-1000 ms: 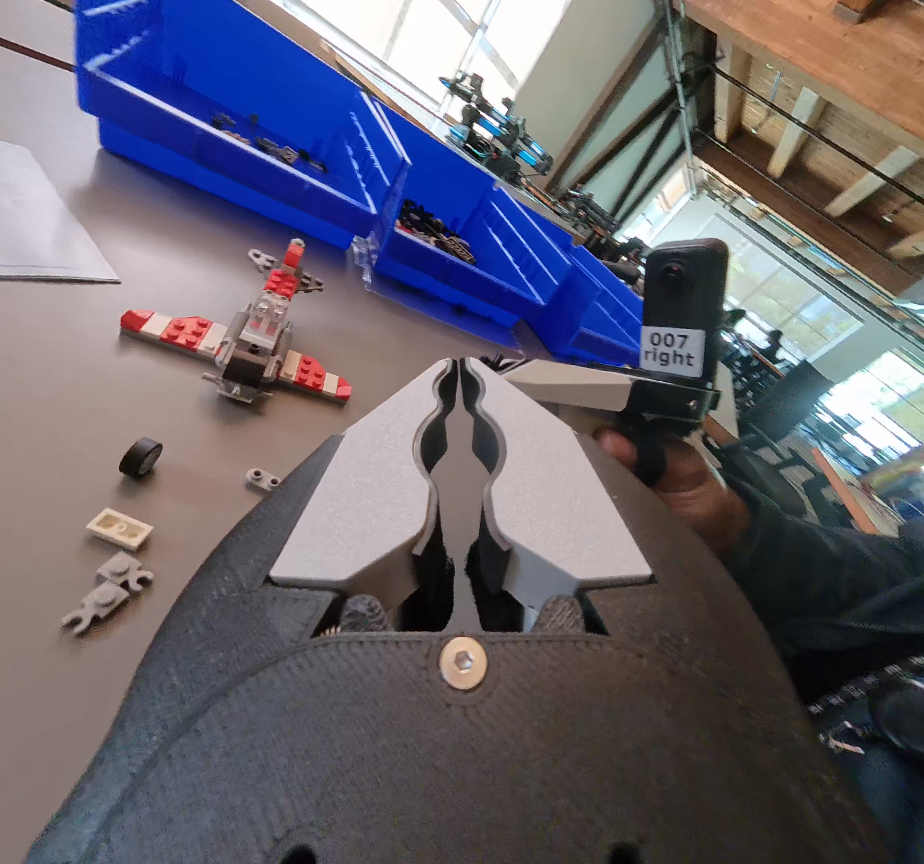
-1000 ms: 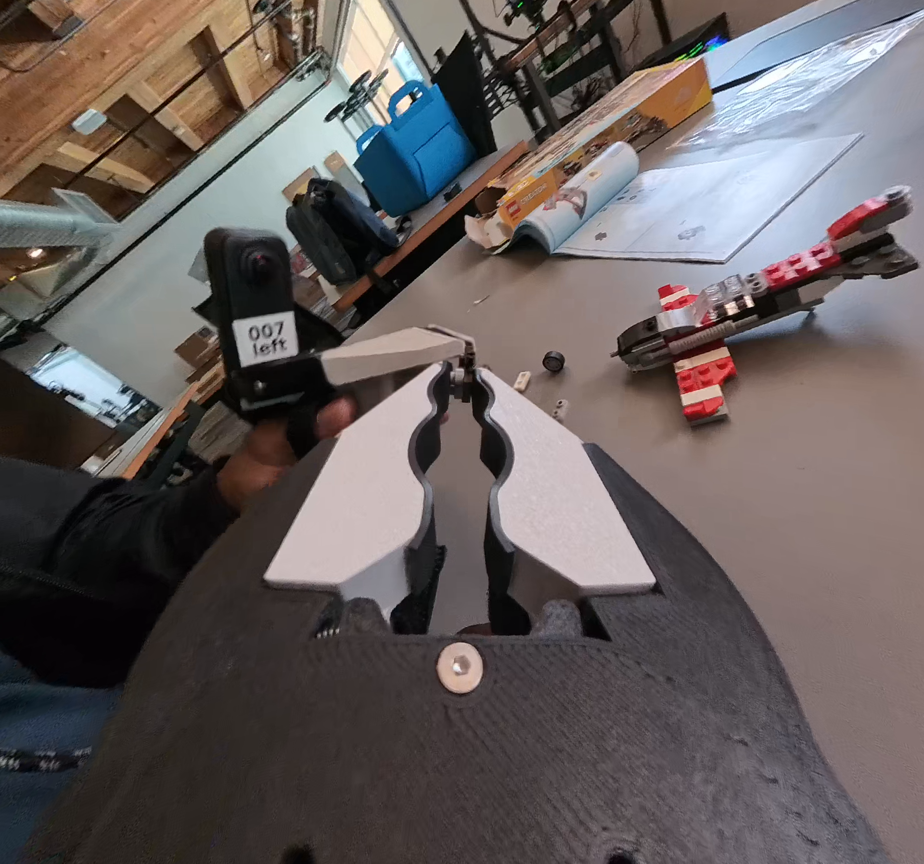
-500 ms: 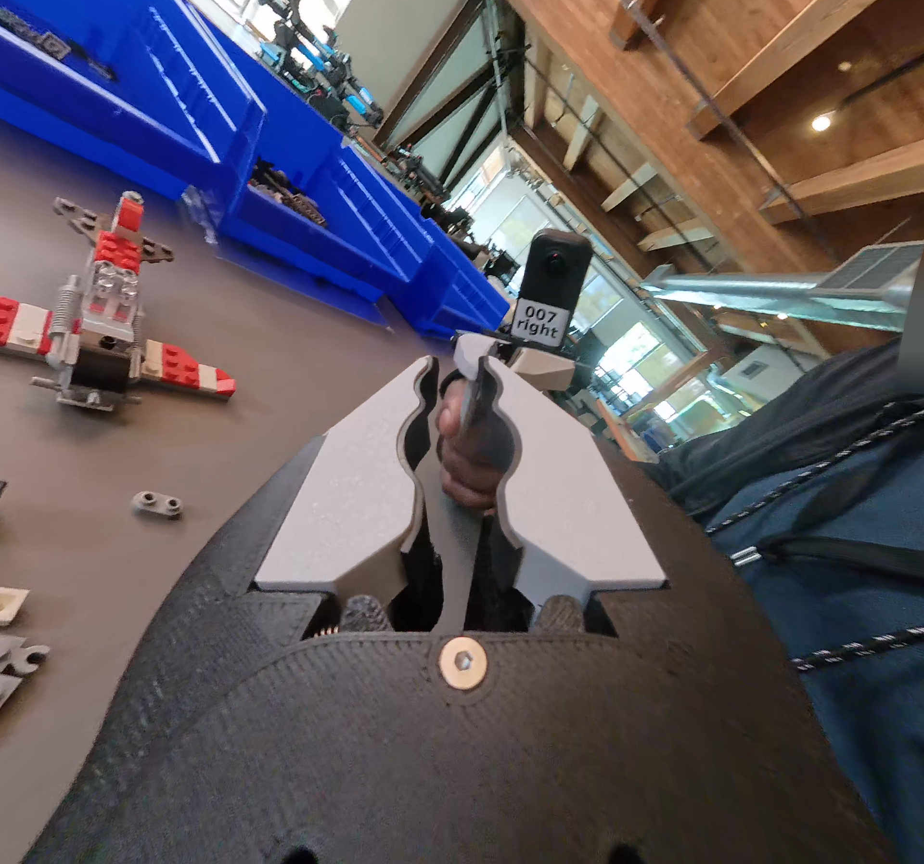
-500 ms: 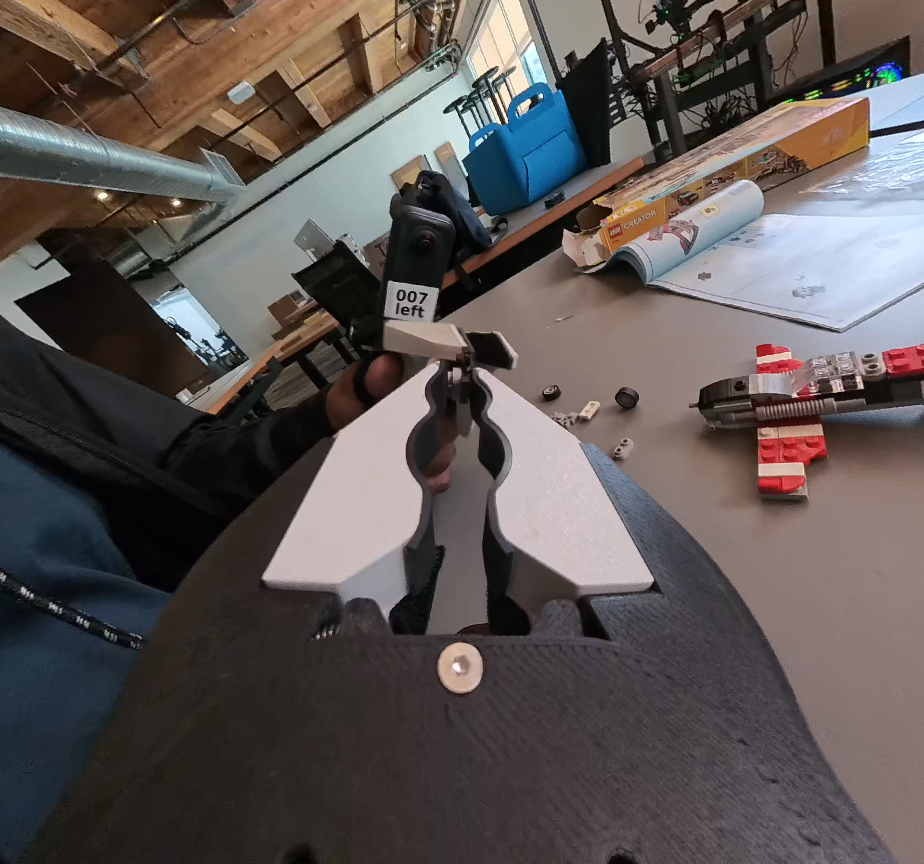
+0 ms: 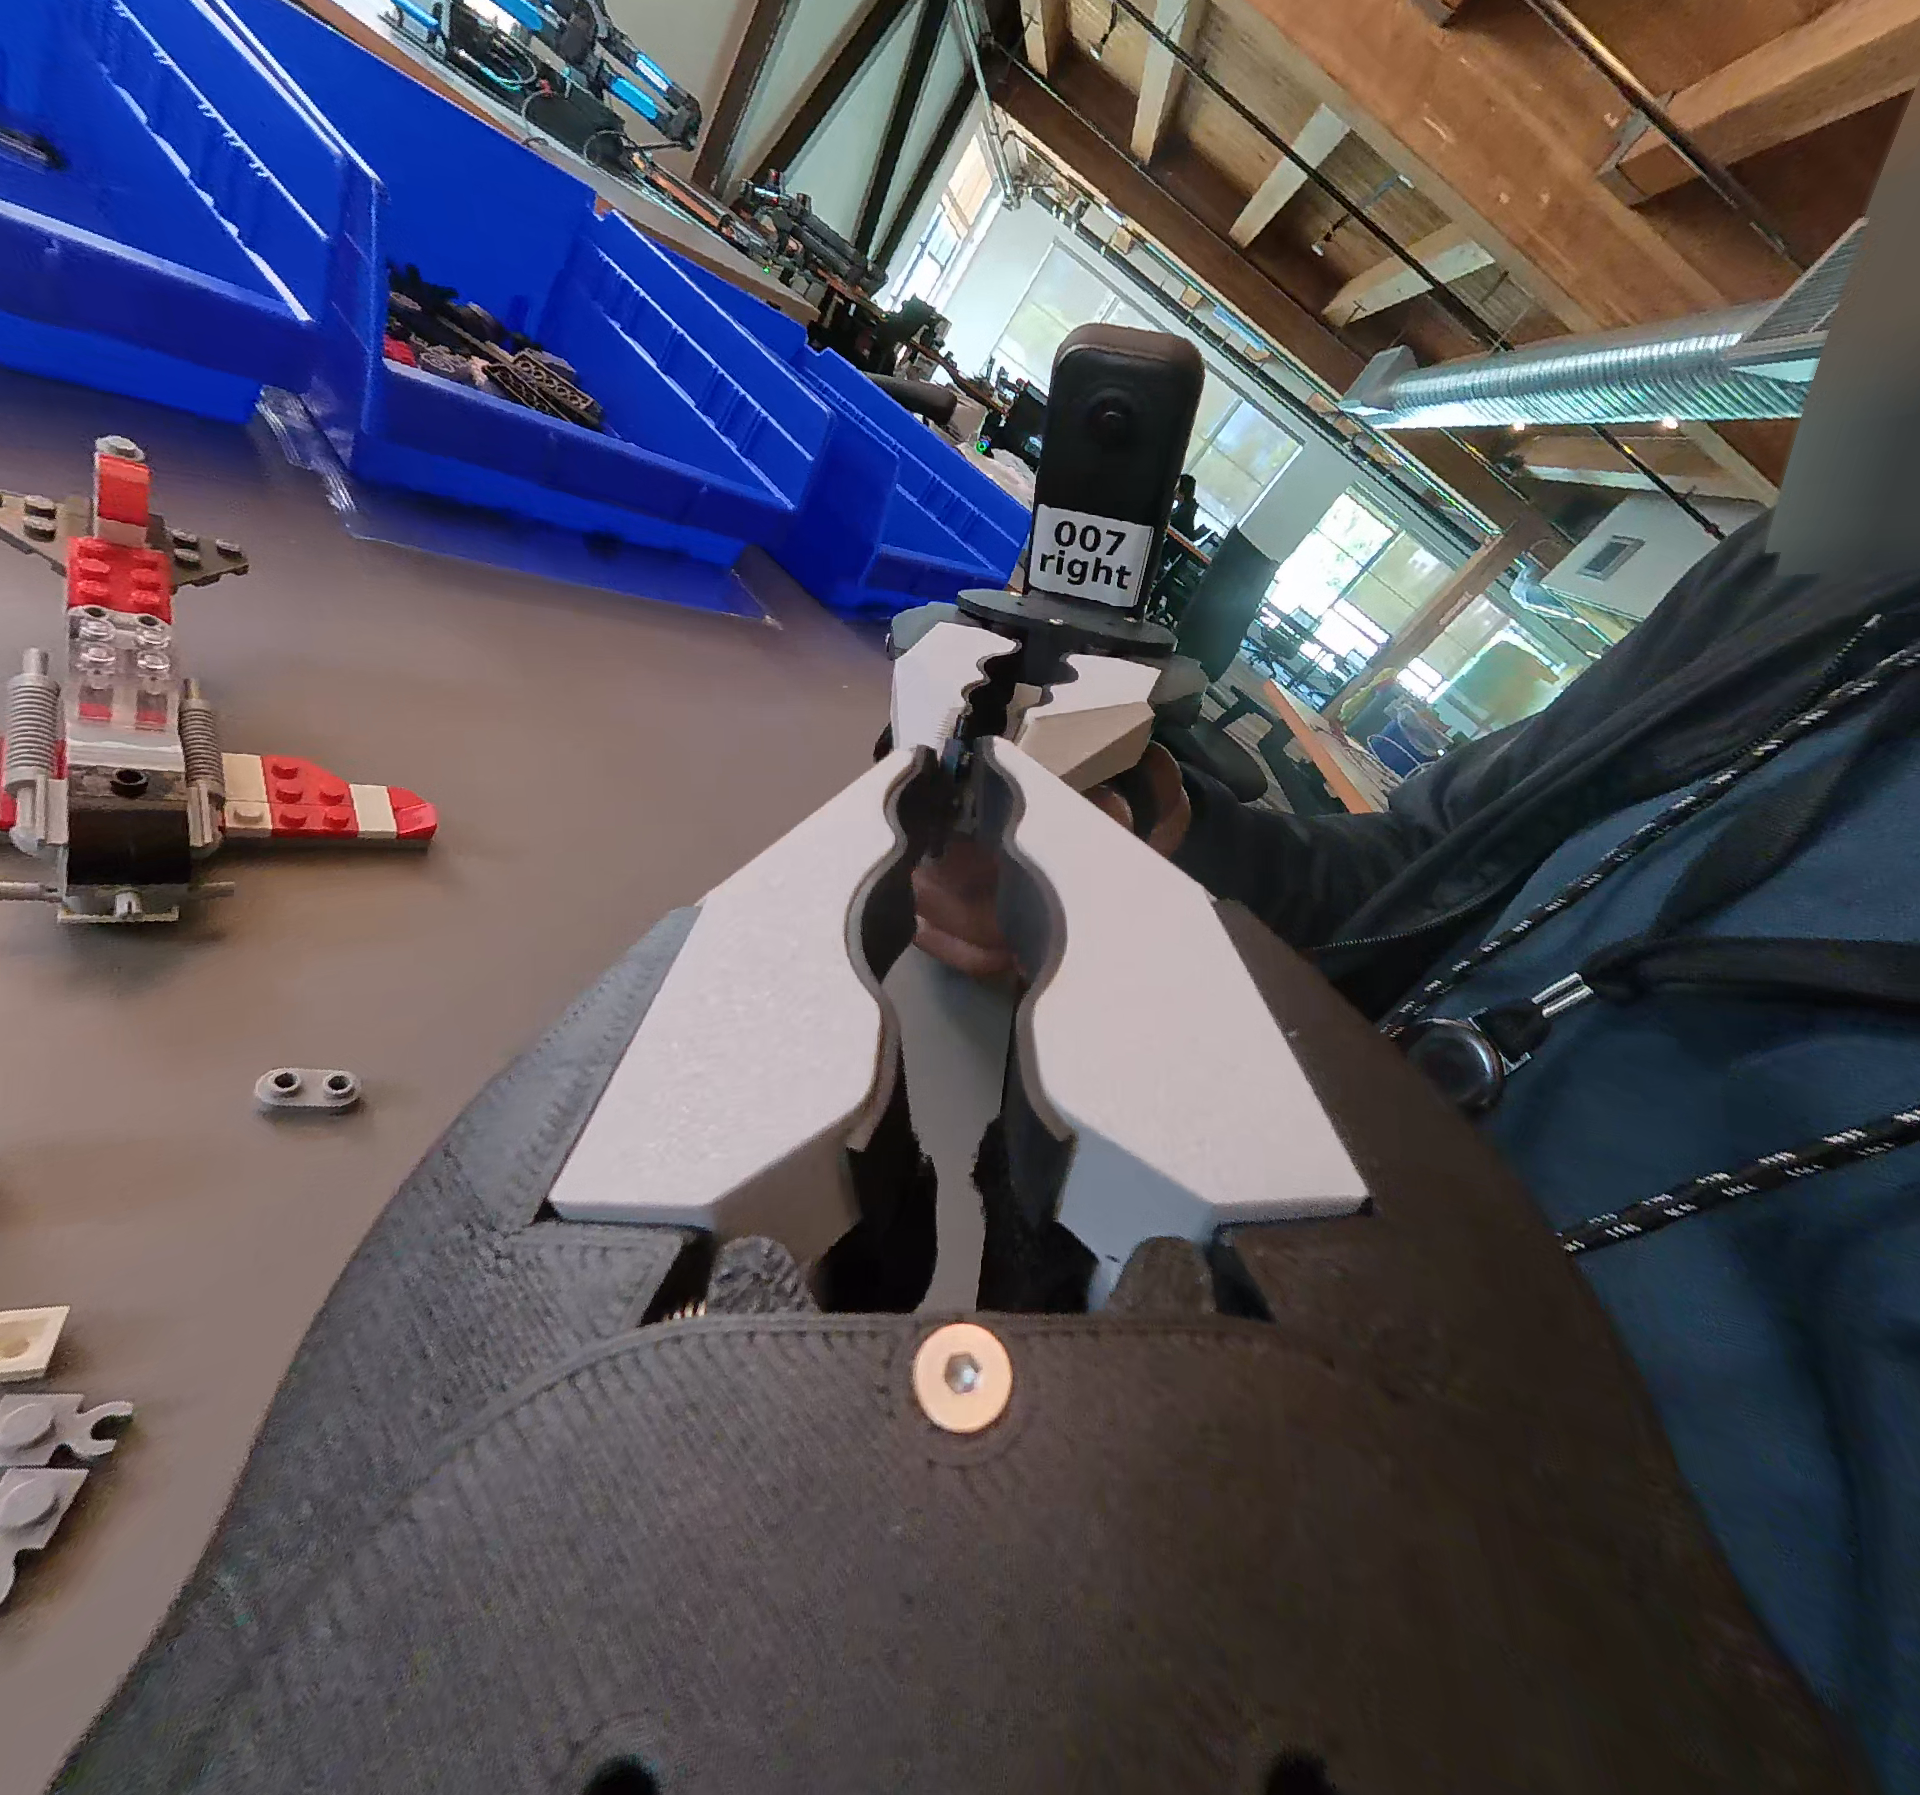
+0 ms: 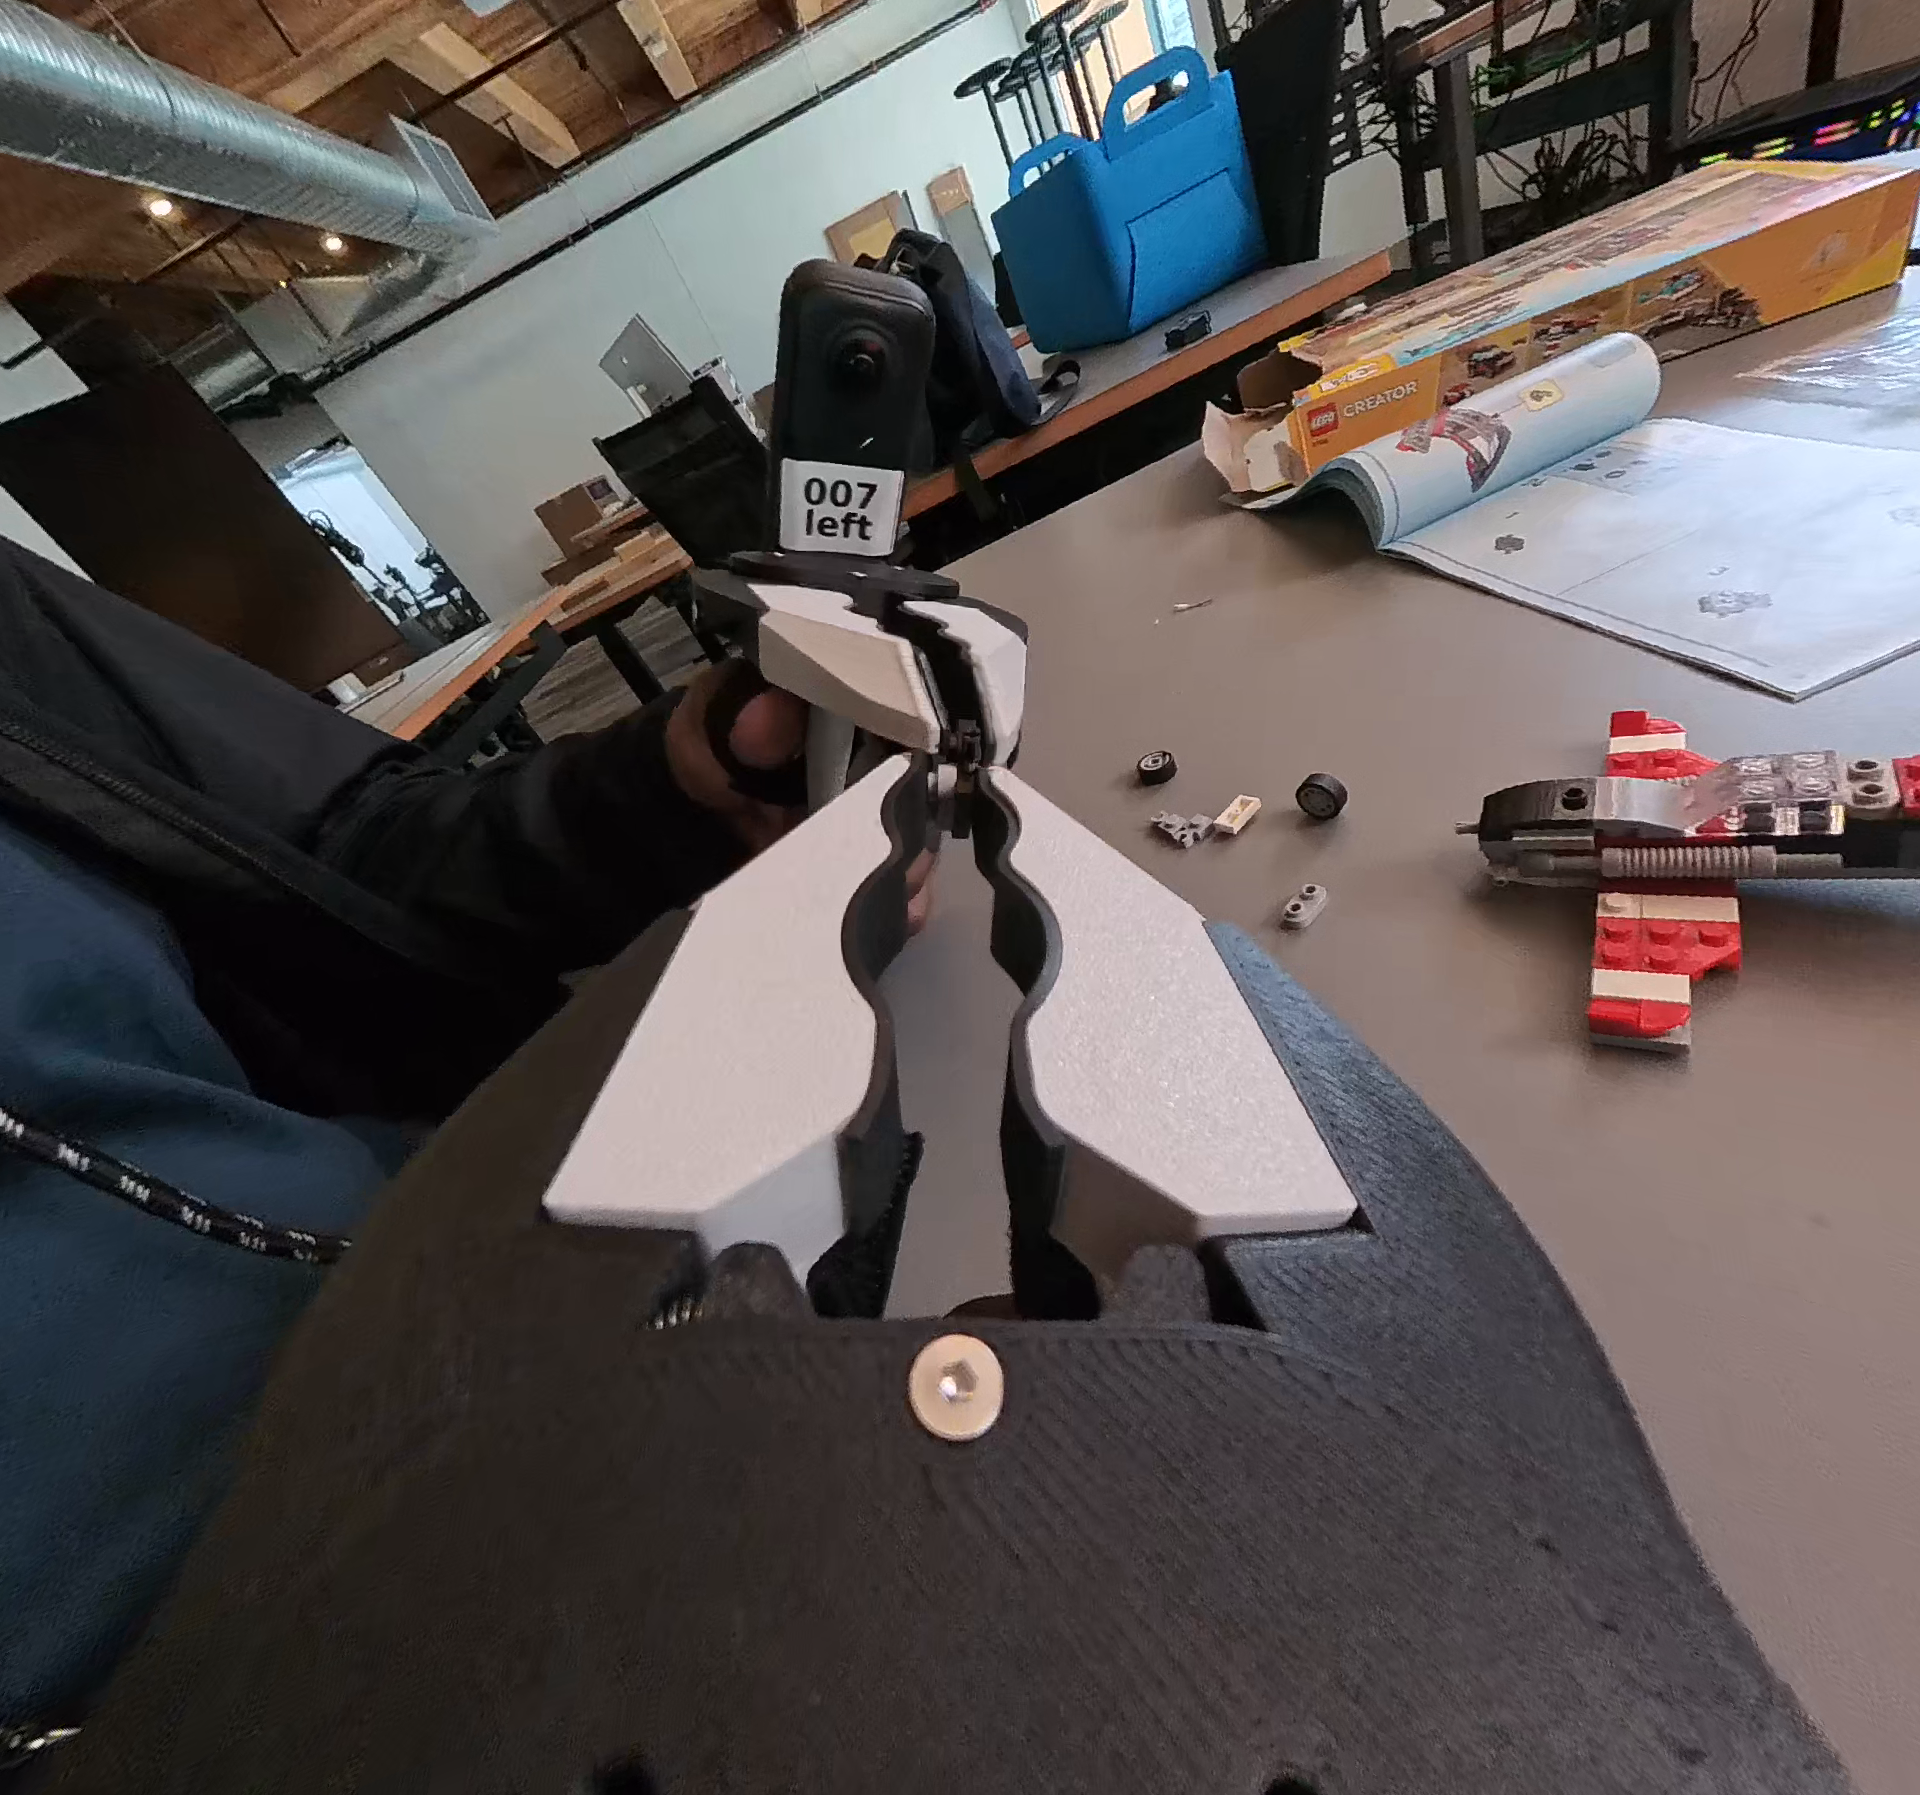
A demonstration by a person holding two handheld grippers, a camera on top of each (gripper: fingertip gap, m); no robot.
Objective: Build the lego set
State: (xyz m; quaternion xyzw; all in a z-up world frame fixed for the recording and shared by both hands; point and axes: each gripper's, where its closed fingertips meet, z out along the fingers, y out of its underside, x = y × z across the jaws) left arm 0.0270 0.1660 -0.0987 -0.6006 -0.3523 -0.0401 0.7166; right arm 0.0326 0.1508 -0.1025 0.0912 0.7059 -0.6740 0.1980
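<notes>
I am holding both tools up off the table, tip to tip: my left gripper (image 5: 956, 777) and my right gripper (image 6: 948, 781) are each clenched on a small dark piece (image 6: 958, 805), which looks like a tiny sub-assembly being joined, though I cannot tell its shape. The red-and-white lego plane (image 6: 1704, 867) is lying on the table (image 6: 1351, 706) well apart, loose grey parts (image 5: 309, 1089) beside it. Next I judge a straight, aligned squeeze is needed, then carrying it to the plane.
</notes>
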